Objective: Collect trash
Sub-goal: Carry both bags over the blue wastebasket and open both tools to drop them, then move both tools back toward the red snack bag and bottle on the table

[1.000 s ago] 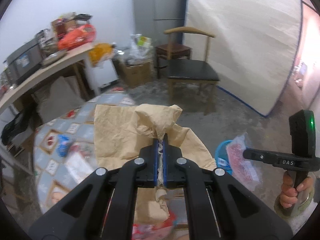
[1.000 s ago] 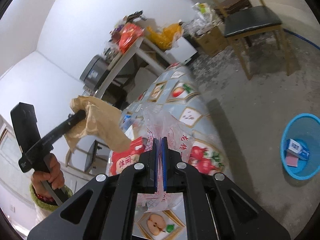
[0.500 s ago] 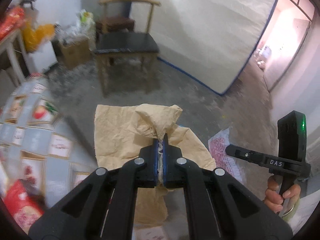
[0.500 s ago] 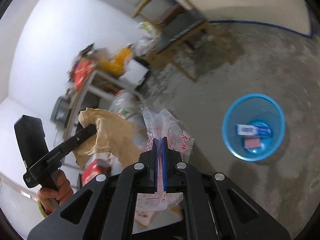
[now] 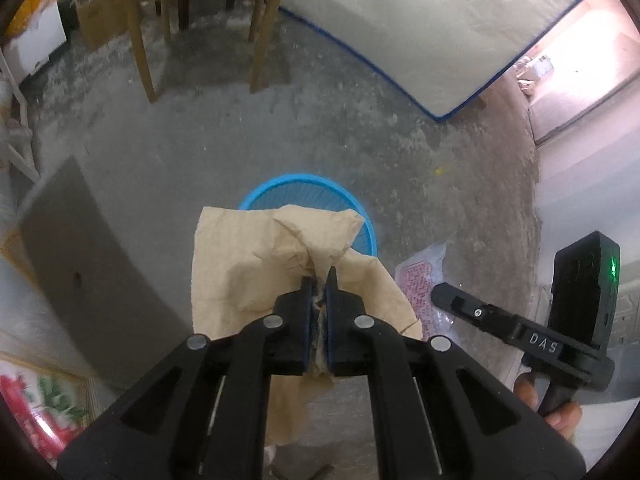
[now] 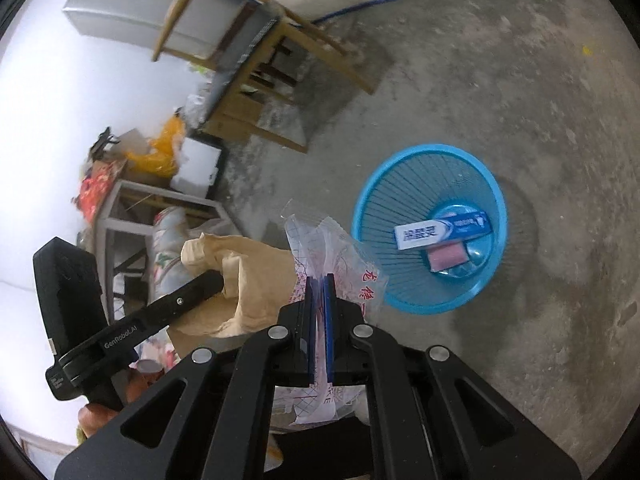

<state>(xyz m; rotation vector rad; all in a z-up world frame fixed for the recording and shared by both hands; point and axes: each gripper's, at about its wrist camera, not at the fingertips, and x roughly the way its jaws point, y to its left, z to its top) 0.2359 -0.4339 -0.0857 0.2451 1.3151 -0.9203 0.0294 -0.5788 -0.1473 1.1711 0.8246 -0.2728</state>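
My left gripper [image 5: 319, 280] is shut on a crumpled brown paper bag [image 5: 248, 264], which hangs over the near rim of a blue plastic basket [image 5: 298, 182] on the floor. A clear plastic bag with red print [image 6: 332, 256] is pinched in my shut right gripper [image 6: 318, 282], just left of the blue basket [image 6: 404, 200]. A white-and-blue toothpaste box [image 6: 440, 230] and a pink packet [image 6: 446, 258] lie inside it. The right wrist view also shows the brown paper bag [image 6: 256, 280] at the left. The clear bag [image 5: 424, 284] appears at the right in the left wrist view.
A wooden chair [image 5: 200, 4] stands on the bare concrete floor beyond the basket. A mattress edged in blue [image 5: 420, 32] leans at the back right. A grey board [image 5: 76, 264] and a fruit-patterned tablecloth [image 5: 36, 400] lie at the left. Cluttered tables [image 6: 132, 184] stand far left.
Both grippers swung away from the patterned table and tipped down toward the floor with their bags. The blue basket has come close, now right under the brown bag.
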